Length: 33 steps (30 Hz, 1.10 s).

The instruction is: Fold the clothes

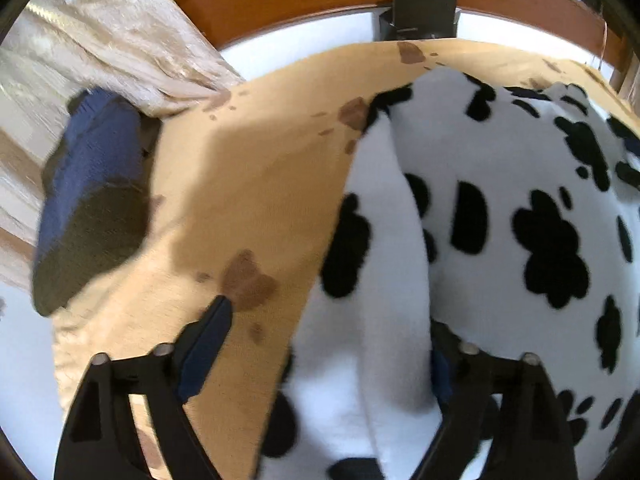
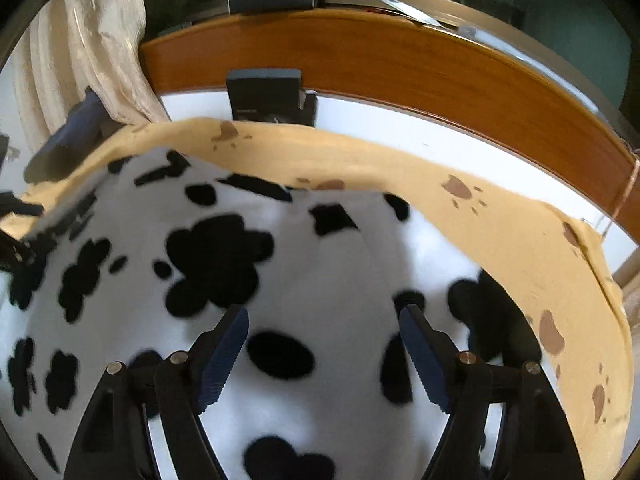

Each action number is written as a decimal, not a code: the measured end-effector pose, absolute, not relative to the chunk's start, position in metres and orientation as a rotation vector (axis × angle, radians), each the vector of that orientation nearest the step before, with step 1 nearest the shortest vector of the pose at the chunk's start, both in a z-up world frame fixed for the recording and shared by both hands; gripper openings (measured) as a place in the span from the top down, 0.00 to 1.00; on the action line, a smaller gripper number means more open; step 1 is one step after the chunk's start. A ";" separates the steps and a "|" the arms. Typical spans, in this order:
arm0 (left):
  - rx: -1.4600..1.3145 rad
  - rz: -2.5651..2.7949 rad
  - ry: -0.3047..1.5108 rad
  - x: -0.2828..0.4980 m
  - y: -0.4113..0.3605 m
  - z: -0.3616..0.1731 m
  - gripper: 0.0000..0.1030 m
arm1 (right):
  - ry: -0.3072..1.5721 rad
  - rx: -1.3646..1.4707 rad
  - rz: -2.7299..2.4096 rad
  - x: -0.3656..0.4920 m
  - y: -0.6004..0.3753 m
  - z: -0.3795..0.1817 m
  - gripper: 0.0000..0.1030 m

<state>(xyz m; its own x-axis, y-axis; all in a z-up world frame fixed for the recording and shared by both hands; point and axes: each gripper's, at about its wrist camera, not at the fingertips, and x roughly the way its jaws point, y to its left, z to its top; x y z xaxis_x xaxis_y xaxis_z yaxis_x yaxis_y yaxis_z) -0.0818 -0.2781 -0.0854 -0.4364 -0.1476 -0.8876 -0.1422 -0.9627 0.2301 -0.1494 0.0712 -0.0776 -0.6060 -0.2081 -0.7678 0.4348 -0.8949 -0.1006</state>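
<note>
A white fleece garment with black cow spots [image 1: 500, 200] lies over a tan cloth with brown paw prints [image 1: 248, 184]. My left gripper [image 1: 324, 332] is open over the garment's left edge; its left finger [image 1: 208, 344] rests above the tan cloth, and its right finger is mostly hidden under a fold of the fleece. In the right wrist view the same garment [image 2: 248, 264] fills the middle, with the tan cloth [image 2: 520, 232] behind and to the right. My right gripper [image 2: 324, 340] is open, with fleece between its fingers.
A blue and dark grey knit item [image 1: 92, 200] lies left of the tan cloth. A cream curtain [image 1: 100, 40] hangs at the far left. A wooden headboard [image 2: 400, 64] runs along the back, with a dark box [image 2: 266, 94] against it.
</note>
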 end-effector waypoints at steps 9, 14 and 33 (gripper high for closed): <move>1.527 -2.575 -0.434 -0.108 -0.313 -0.056 0.69 | 0.339 1.204 -2.589 -0.152 0.093 -0.090 0.23; 1.366 -2.354 -1.013 -0.130 -0.284 -0.097 0.15 | 0.420 1.213 -2.604 -0.151 0.086 -0.092 0.22; 1.332 -2.574 -0.727 -0.053 -0.272 -0.016 0.00 | 0.168 1.273 -2.505 -0.164 0.121 -0.082 0.07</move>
<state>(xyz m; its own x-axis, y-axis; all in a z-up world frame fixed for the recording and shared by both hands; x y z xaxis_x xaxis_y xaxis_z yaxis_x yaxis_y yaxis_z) -0.0534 -0.2716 -0.0164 -0.5932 -0.3471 -0.7264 -0.0843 -0.8705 0.4849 -0.1637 0.1209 -0.0823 -0.5486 -0.2332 -0.8029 0.3381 -0.9402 0.0420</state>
